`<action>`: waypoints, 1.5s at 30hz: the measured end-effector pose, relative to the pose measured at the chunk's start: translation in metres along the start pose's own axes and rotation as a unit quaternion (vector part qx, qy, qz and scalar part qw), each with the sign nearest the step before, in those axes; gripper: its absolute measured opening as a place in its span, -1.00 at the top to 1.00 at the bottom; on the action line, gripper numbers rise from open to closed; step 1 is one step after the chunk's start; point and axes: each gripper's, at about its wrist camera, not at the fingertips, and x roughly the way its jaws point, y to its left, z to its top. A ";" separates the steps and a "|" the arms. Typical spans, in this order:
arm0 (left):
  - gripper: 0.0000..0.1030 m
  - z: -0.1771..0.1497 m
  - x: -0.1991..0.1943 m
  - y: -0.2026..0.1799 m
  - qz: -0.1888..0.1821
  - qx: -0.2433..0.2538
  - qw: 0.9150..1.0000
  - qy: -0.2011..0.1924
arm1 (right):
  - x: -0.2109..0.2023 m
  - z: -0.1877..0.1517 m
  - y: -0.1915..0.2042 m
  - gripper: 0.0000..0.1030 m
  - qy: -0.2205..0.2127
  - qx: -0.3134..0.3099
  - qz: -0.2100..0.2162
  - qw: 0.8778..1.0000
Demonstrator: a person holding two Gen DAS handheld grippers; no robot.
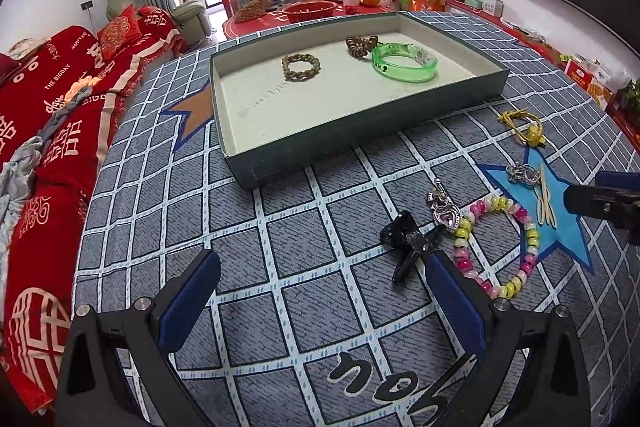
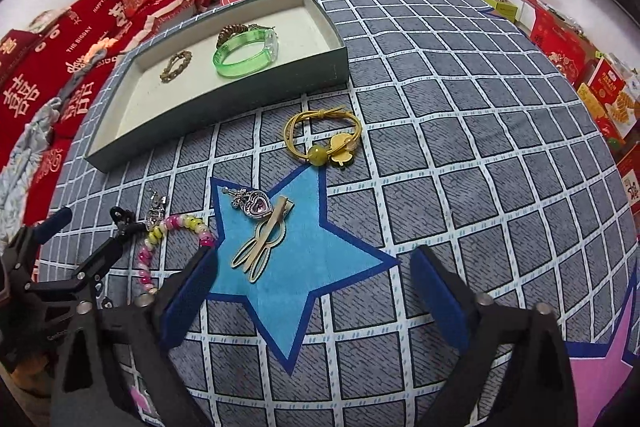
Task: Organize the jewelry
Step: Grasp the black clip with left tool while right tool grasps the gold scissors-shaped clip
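A shallow grey-green box (image 1: 256, 167) (image 2: 132, 143) on the checked cloth holds a brown bead bracelet (image 1: 301, 66) (image 2: 175, 65), a brown coil (image 1: 361, 45) and a green bangle (image 1: 404, 63) (image 2: 244, 53). Loose on the cloth lie a black hair clip (image 1: 408, 245), a silver heart charm (image 1: 443, 213), a pink-yellow bead bracelet (image 1: 500, 247) (image 2: 172, 231), a yellow cord bracelet (image 2: 324, 137) (image 1: 524, 127), a second silver heart charm (image 2: 254, 207) and a cream clip (image 2: 260, 247). My left gripper (image 1: 324, 271) is open beside the black clip. My right gripper (image 2: 314, 267) is open over the blue star.
A red sofa (image 1: 52, 107) runs along the left of the table. A cluttered red table (image 1: 296, 11) stands behind the box. Red boxes (image 2: 568, 43) line the right wall.
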 end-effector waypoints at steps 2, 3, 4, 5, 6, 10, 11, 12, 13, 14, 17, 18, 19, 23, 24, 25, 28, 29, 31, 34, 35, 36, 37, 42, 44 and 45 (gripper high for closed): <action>-1.00 0.002 0.003 0.000 -0.001 -0.003 1.000 0.003 | 0.005 0.000 0.004 -0.68 0.004 0.000 -0.004 1.000; -1.00 0.002 0.004 0.001 -0.003 -0.004 1.000 0.004 | 0.007 -0.001 0.005 -0.57 0.007 0.001 -0.005 1.000; -1.00 0.003 0.006 -0.001 -0.004 -0.004 1.000 0.004 | 0.010 -0.001 0.007 -0.54 0.007 0.000 -0.009 1.000; -1.00 0.004 0.007 -0.002 -0.004 -0.002 1.000 0.004 | 0.010 -0.001 0.010 -0.52 0.003 -0.007 -0.017 1.000; -1.00 0.004 0.007 -0.004 -0.003 0.000 1.000 0.004 | 0.012 0.000 0.013 -0.50 0.002 -0.010 -0.021 1.000; -1.00 0.007 0.009 -0.013 -0.007 0.012 1.000 0.001 | 0.016 0.002 0.019 -0.45 -0.003 -0.021 -0.036 0.999; -1.00 0.008 0.009 -0.016 -0.008 0.016 1.000 -0.001 | 0.017 0.003 0.021 -0.43 -0.004 -0.024 -0.039 0.999; -0.91 0.009 0.009 -0.019 -0.009 0.019 1.000 0.000 | 0.018 0.003 0.024 -0.37 -0.005 -0.029 -0.046 0.999; -0.89 0.009 0.010 -0.022 -0.010 0.023 1.000 0.003 | 0.019 0.004 0.027 -0.33 -0.007 -0.037 -0.054 0.998; -0.85 0.009 0.011 -0.023 -0.011 0.025 1.000 0.004 | 0.020 0.004 0.029 -0.30 -0.009 -0.042 -0.057 0.997; -0.56 0.009 0.009 -0.028 -0.023 0.030 0.999 0.003 | 0.021 0.006 0.034 -0.12 -0.010 -0.052 -0.060 0.997; -0.49 0.010 0.009 -0.029 -0.025 0.032 0.999 0.003 | 0.021 0.007 0.035 -0.06 -0.011 -0.057 -0.059 0.997; -0.37 0.009 0.008 -0.032 -0.028 0.036 0.999 0.003 | 0.022 0.007 0.036 0.00 -0.011 -0.059 -0.059 0.996; 0.05 0.010 0.006 -0.036 -0.046 0.039 0.998 0.008 | 0.020 0.008 0.037 0.16 -0.010 -0.064 -0.056 0.996; 0.11 0.009 0.005 -0.037 -0.048 0.040 0.998 0.008 | 0.020 0.008 0.036 0.25 -0.010 -0.064 -0.055 0.996; 0.15 0.009 0.004 -0.038 -0.047 0.041 0.998 0.008 | 0.019 0.007 0.036 0.37 -0.009 -0.063 -0.054 0.997; 0.22 0.008 0.003 -0.039 -0.050 0.038 0.998 0.005 | 0.018 0.007 0.030 0.60 -0.009 -0.056 -0.048 0.997; 0.22 0.007 0.002 -0.038 -0.055 0.032 0.998 0.005 | 0.017 0.007 0.029 0.60 -0.009 -0.055 -0.045 0.997; 0.23 0.007 -0.001 -0.034 -0.062 0.018 0.998 0.004 | 0.015 0.005 0.024 0.60 -0.009 -0.050 -0.032 0.998; 0.23 0.007 -0.007 -0.027 -0.069 -0.001 0.998 -0.002 | 0.012 0.004 0.014 0.60 -0.008 -0.026 0.006 1.000; 0.23 0.008 -0.010 -0.025 -0.070 -0.004 0.998 -0.004 | 0.009 0.003 0.007 0.60 -0.008 -0.012 0.024 1.000; 0.23 0.008 -0.012 -0.024 -0.071 -0.006 0.997 -0.006 | 0.007 0.002 0.003 0.60 -0.008 -0.003 0.035 0.999; 0.23 0.009 -0.015 -0.023 -0.072 -0.007 0.997 -0.010 | 0.005 0.001 0.000 0.60 -0.010 0.002 0.040 0.999; 0.23 0.014 -0.031 -0.019 -0.070 -0.009 0.997 -0.027 | -0.013 0.002 -0.009 0.60 -0.024 0.010 0.058 0.998; 0.23 0.018 -0.037 -0.016 -0.072 -0.014 0.997 -0.032 | -0.019 0.003 -0.009 0.60 -0.029 0.010 0.062 0.998; 0.23 0.020 -0.040 -0.013 -0.074 -0.017 0.997 -0.034 | -0.022 0.004 -0.008 0.60 -0.032 0.009 0.064 0.997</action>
